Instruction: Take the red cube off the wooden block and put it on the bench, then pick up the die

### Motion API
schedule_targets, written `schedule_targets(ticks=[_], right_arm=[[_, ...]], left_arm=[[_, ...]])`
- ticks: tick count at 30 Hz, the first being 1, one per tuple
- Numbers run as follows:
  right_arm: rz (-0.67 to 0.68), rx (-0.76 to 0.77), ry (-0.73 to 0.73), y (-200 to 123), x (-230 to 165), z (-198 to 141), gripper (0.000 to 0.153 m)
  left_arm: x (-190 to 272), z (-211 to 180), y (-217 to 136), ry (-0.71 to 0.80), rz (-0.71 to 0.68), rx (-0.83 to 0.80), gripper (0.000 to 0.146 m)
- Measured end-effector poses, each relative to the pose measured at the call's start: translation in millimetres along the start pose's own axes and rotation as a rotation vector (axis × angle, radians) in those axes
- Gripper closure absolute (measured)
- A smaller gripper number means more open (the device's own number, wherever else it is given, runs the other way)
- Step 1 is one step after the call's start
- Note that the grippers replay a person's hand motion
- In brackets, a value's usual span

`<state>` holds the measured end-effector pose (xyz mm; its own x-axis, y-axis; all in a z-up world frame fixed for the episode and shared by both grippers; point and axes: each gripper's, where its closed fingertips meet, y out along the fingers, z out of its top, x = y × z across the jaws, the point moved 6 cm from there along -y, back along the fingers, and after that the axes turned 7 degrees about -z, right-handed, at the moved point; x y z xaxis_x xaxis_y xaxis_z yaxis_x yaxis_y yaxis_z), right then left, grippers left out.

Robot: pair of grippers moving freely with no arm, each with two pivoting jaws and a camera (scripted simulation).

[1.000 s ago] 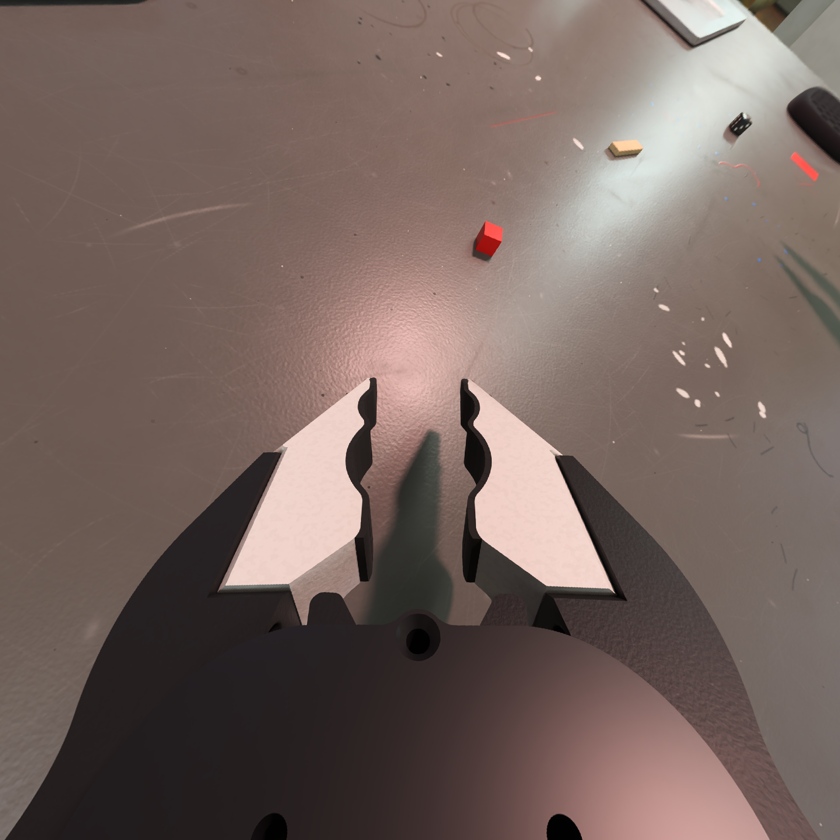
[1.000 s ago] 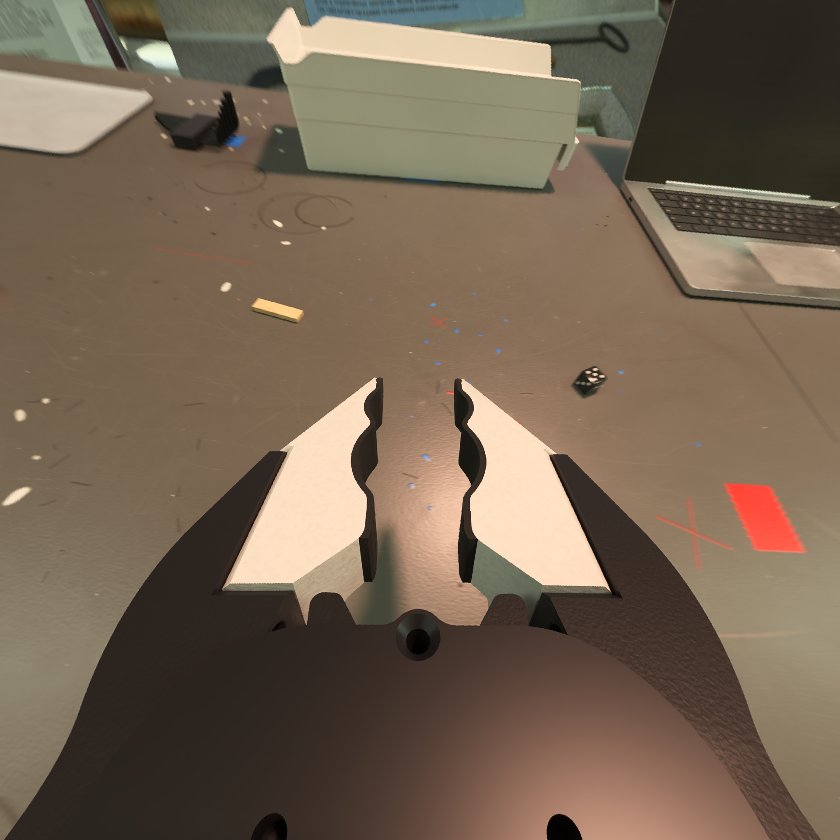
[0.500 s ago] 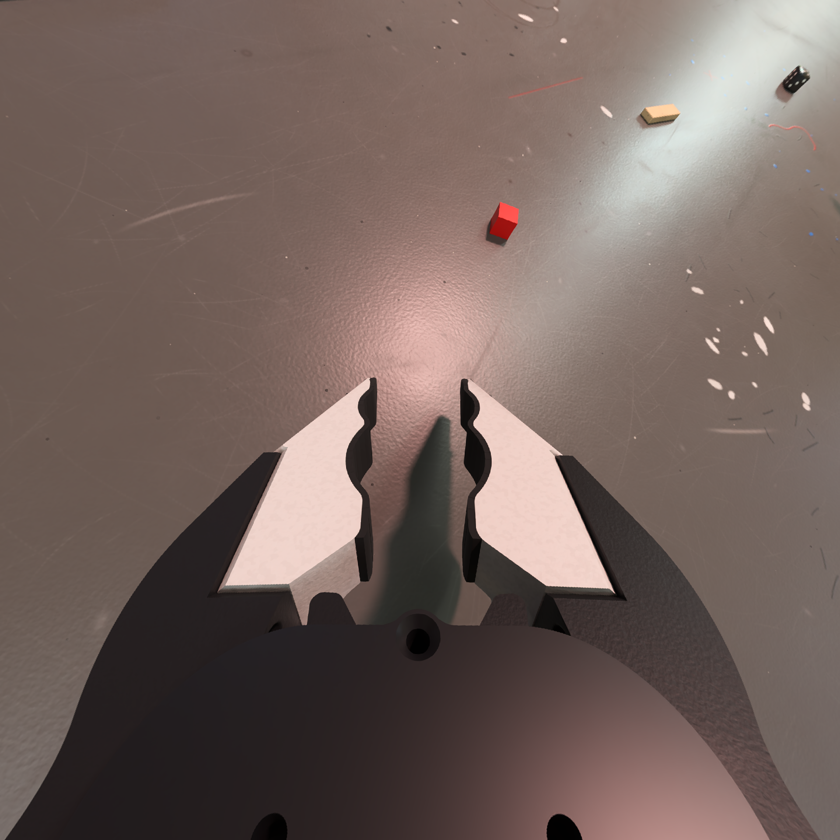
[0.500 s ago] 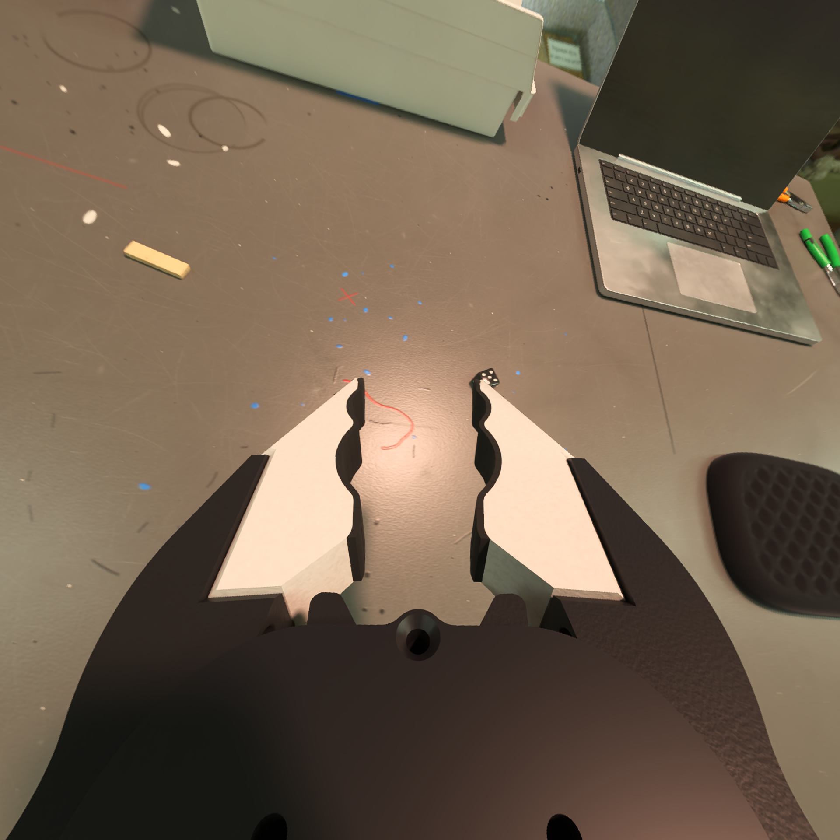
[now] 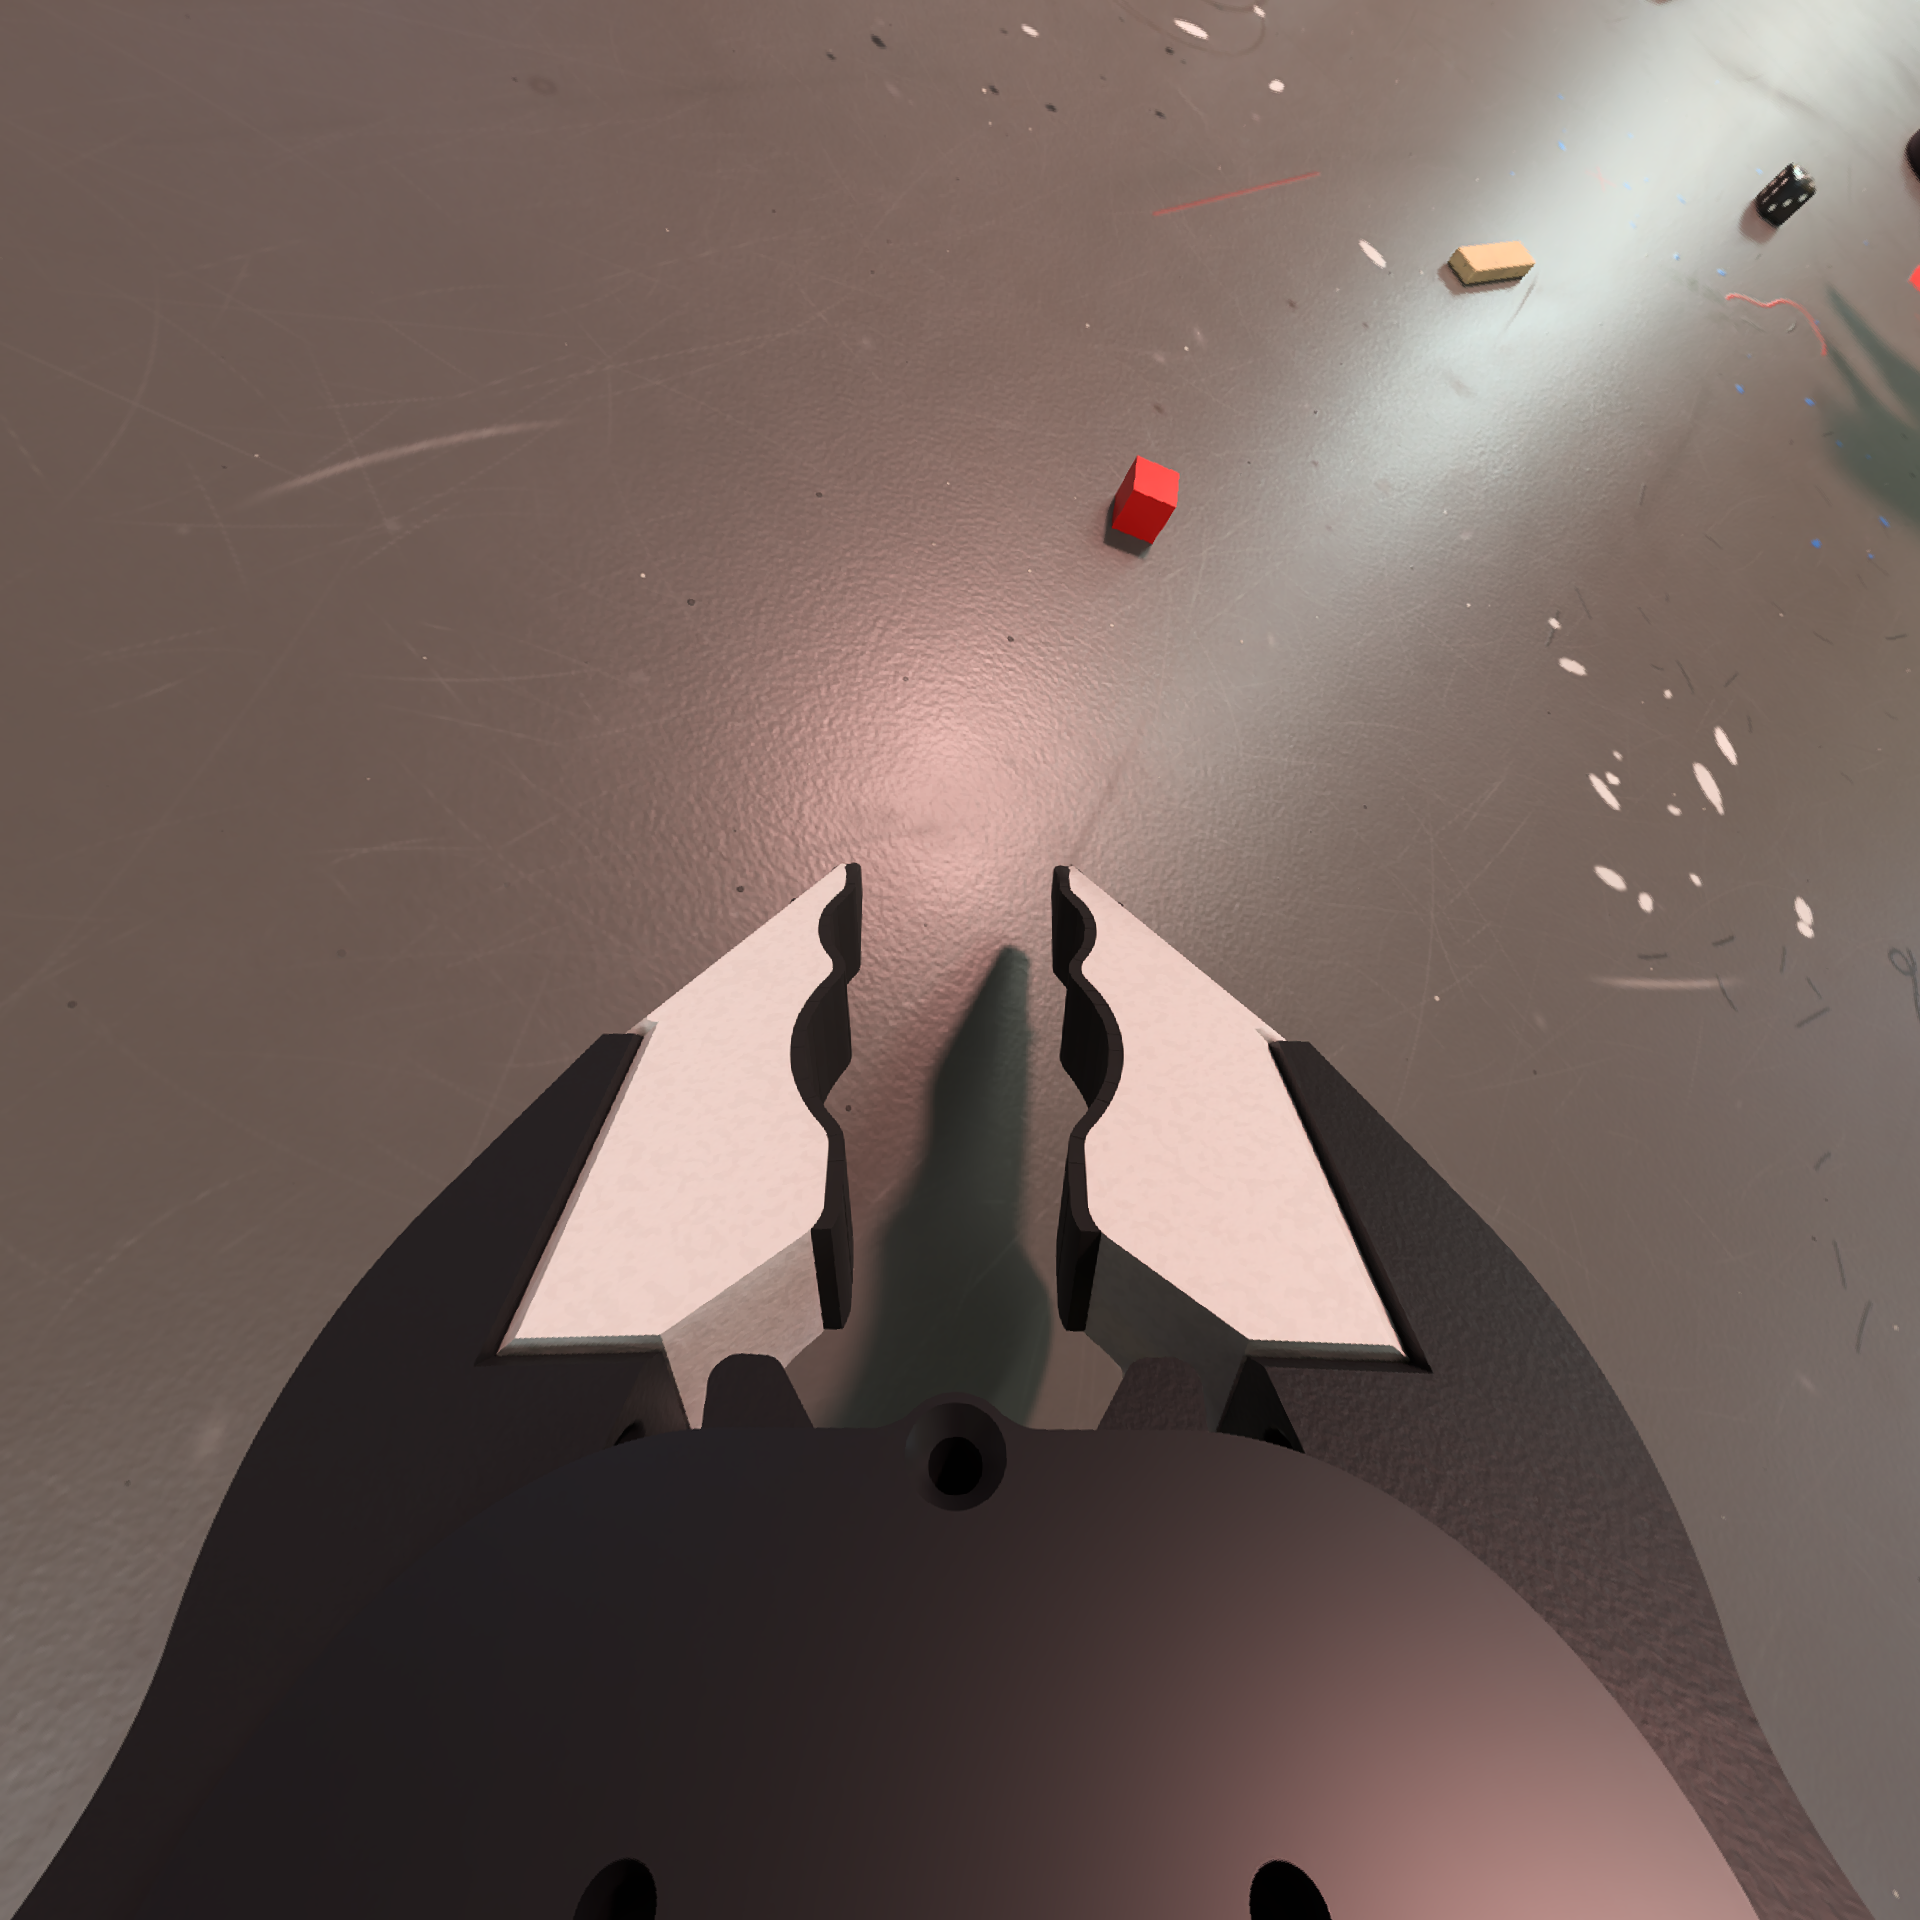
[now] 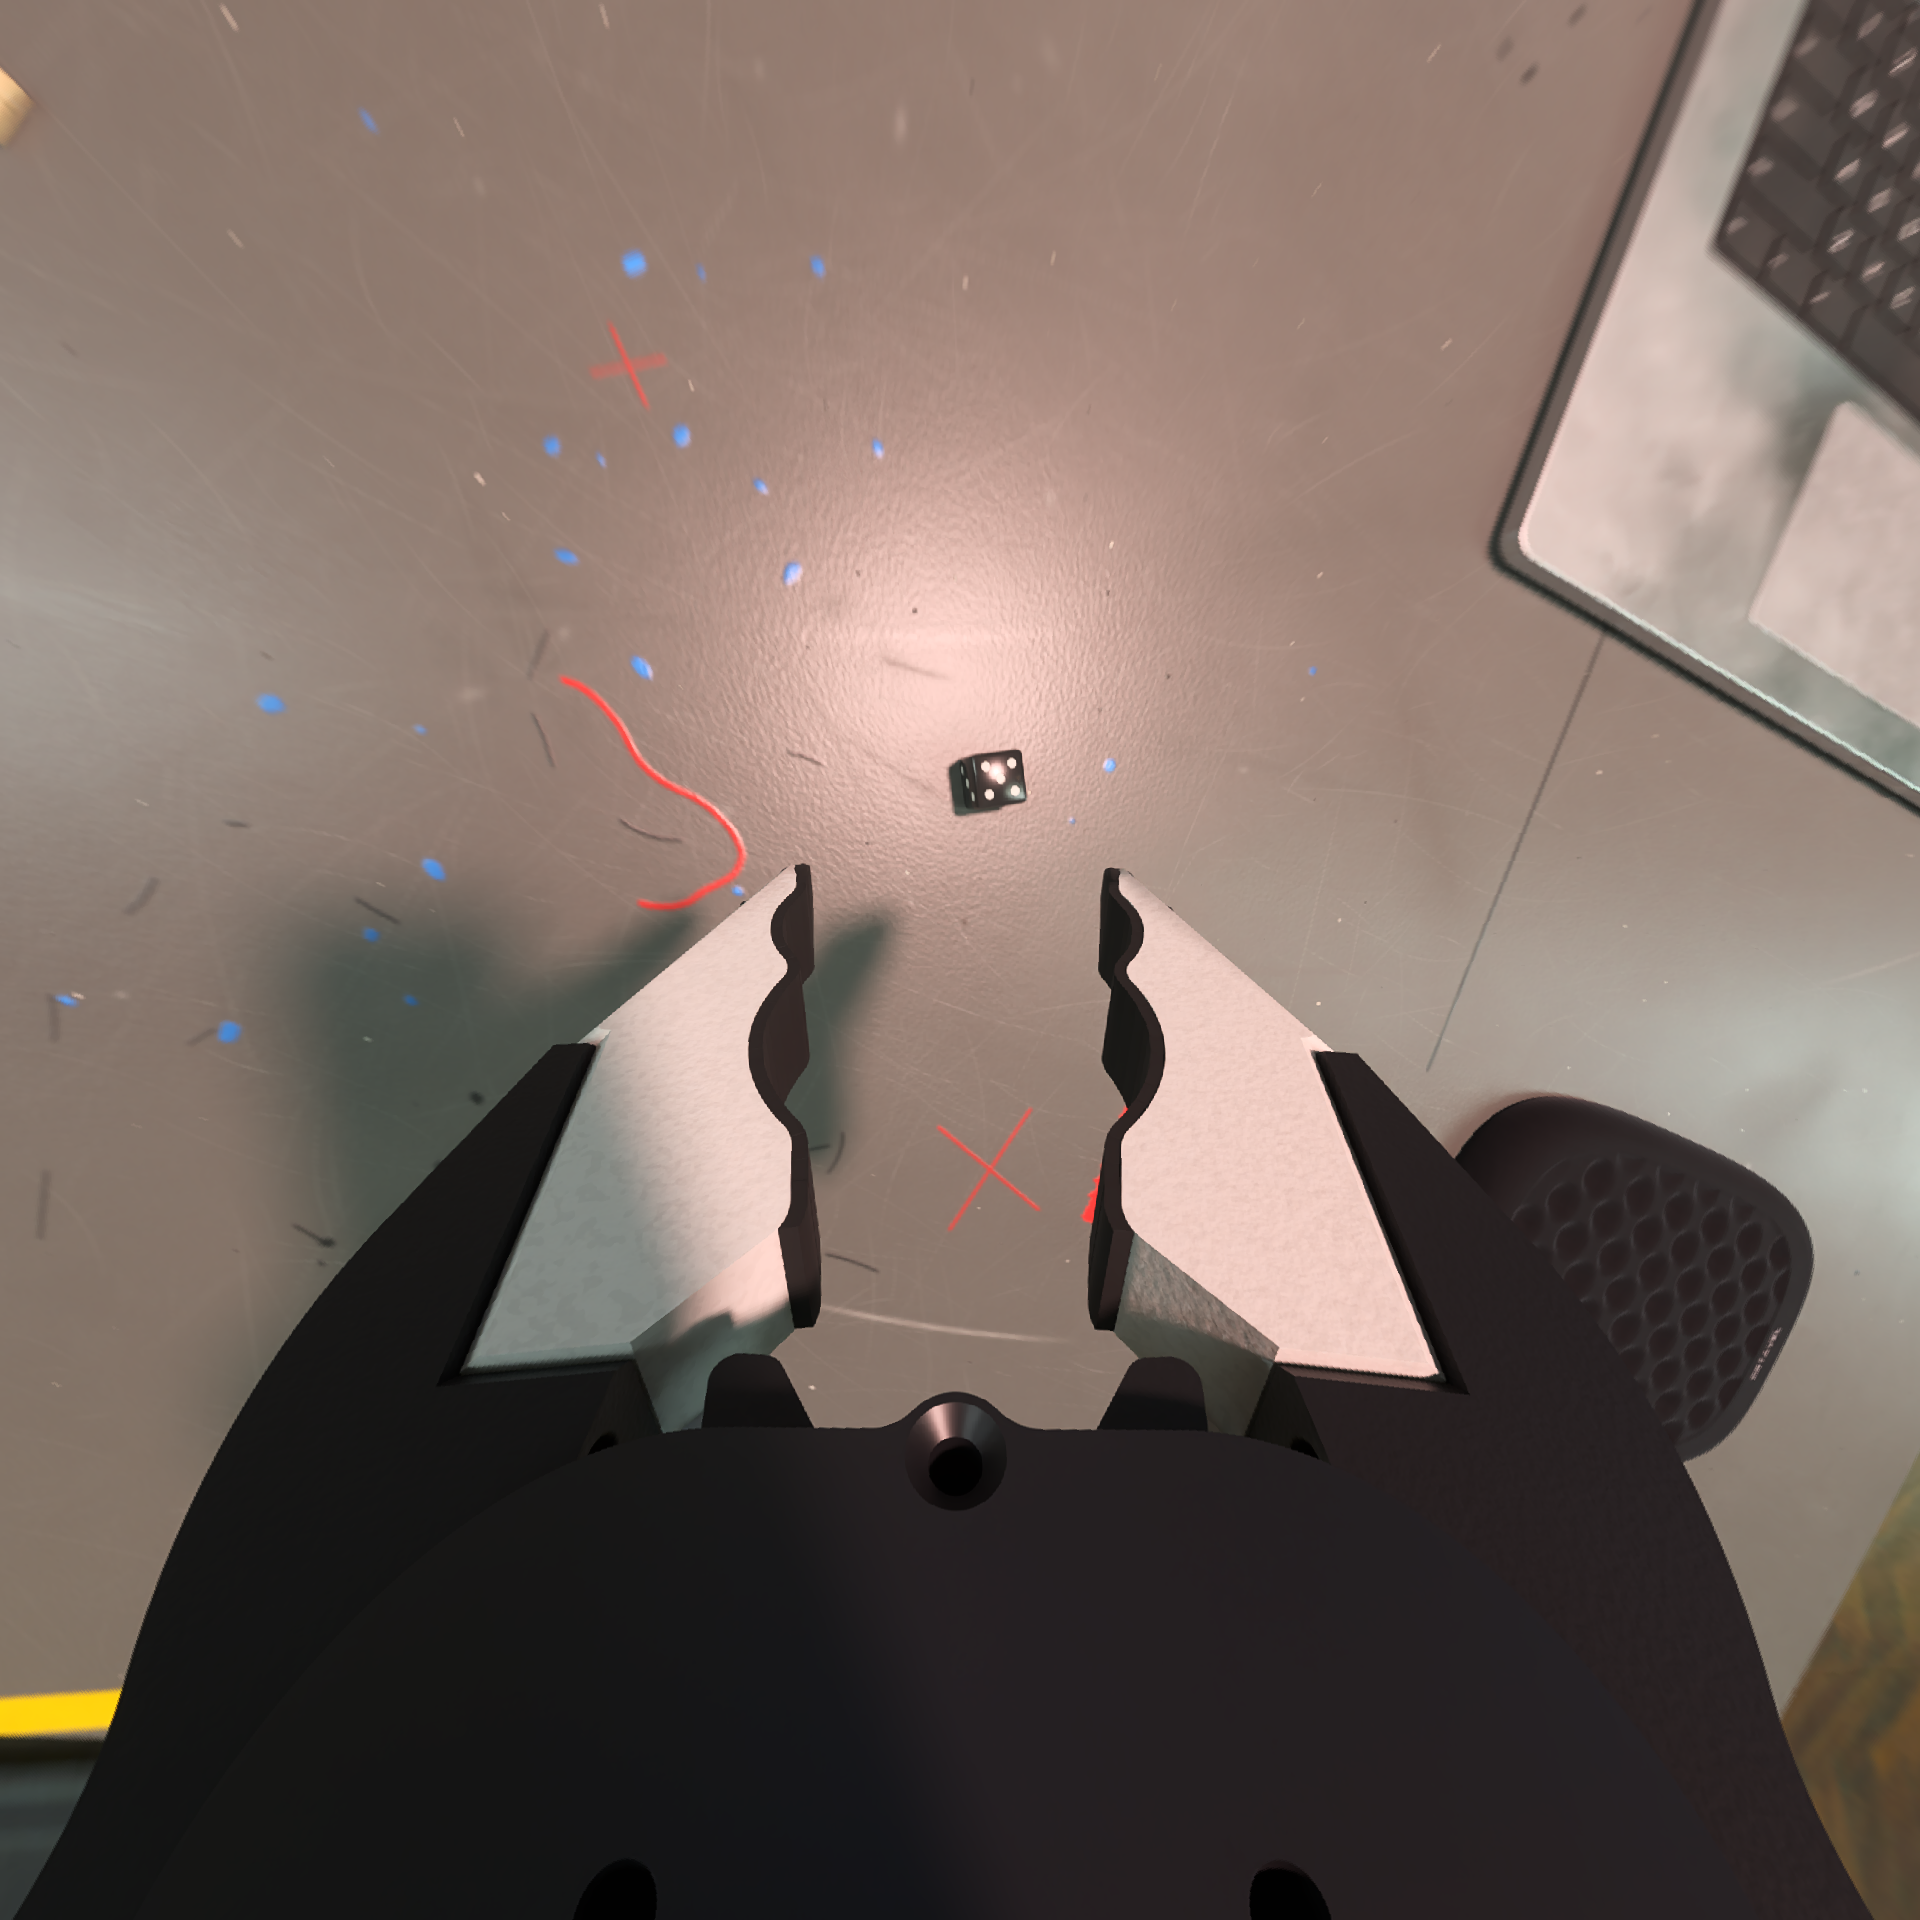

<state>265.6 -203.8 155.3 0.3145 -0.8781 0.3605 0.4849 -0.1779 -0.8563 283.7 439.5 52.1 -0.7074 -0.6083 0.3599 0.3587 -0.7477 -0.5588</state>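
- White fingers with dark wavy edges stick out of the right gripper [image 6: 954, 878], which hangs above the grey bench [image 6: 312, 520]. Its jaws stand wide apart and hold nothing.
- A thin red cross [image 6: 987, 1169] is drawn on the bench and shows in the gap between those fingers.
- Just past the fingertips sits the little black die [image 6: 988, 780] with white dots. It lies flat on the bench, near the middle of the gap but a bit ahead of it.
- A red squiggle [image 6: 665, 790] and blue spots [image 6: 634, 263] mark the bench to the left. A dark mouse [image 6: 1652, 1268] lies to the right, and a grey laptop [image 6: 1704, 499] sits farther off at the top right.
- The left gripper [image 5: 956, 873] waits over a bare part of the bench. Its jaws are apart too, and empty.
- Ahead of it the red cube [image 5: 1145, 500] already stands on the bench, all by itself.
- Farther back lies the flat wooden block [image 5: 1492, 262], well apart from the cube, with the die [image 5: 1785, 195] beyond it.
- So the cube part looks done, and I think the die comes next.
- What could go wrong: the die is tiny. If the right gripper comes down off to one side, a finger could land on it or knock it away.
- If the jaws shut too high, the die could slip out and roll.
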Motion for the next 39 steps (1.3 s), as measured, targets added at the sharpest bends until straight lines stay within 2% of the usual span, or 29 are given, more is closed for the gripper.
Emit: schedule_targets(ticks=[7,16,17,20,21,25,27,30,33,35,37,39], right_arm=[[0.076,-0.153,-0.088,49,9,0,0.097],[0.127,-0.312,-0.183,95,12,-4,0.097],[0.141,-0.312,-0.178,98,11,-4,0.1],[0.176,-0.299,-0.156,98,10,-5,0.135],[0.178,-0.304,-0.159,97,9,-6,0.136],[0.13,-0.241,-0.107,73,12,-2,0.136],[0.106,-0.123,-0.044,41,9,10,0.136],[0.117,0.144,0.056,-24,-14,33,0.136],[0.2,0.383,0.083,-79,-68,53,0.136],[0.283,0.491,0.085,-97,-118,62,0.136],[0.414,0.552,0.086,-99,-177,69,0.136],[0.54,0.559,0.062,-88,-239,73,0.136]], left_arm=[[0,-1,2,0.006,0.008,-0.026,0.11],[0,-1,-1,0.009,0.031,0.001,0.11],[0,-1,-1,0.008,0.029,0.001,0.11],[0,-1,0,0.008,0.022,-0.008,0.11],[0,-1,0,0.008,0.019,-0.01,0.11],[1,-1,0,0.004,0.003,-0.003,0.11],[0,0,-2,-0.001,-0.004,0.008,0.11],[0,0,-2,-0.011,-0.016,0.015,0.11],[0,1,0,-0.005,-0.027,0.003,0.11],[1,1,2,0.006,-0.033,-0.016,0.11],[1,0,4,0.015,-0.038,-0.032,0.11],[2,1,3,0.02,-0.041,-0.025,0.11]])
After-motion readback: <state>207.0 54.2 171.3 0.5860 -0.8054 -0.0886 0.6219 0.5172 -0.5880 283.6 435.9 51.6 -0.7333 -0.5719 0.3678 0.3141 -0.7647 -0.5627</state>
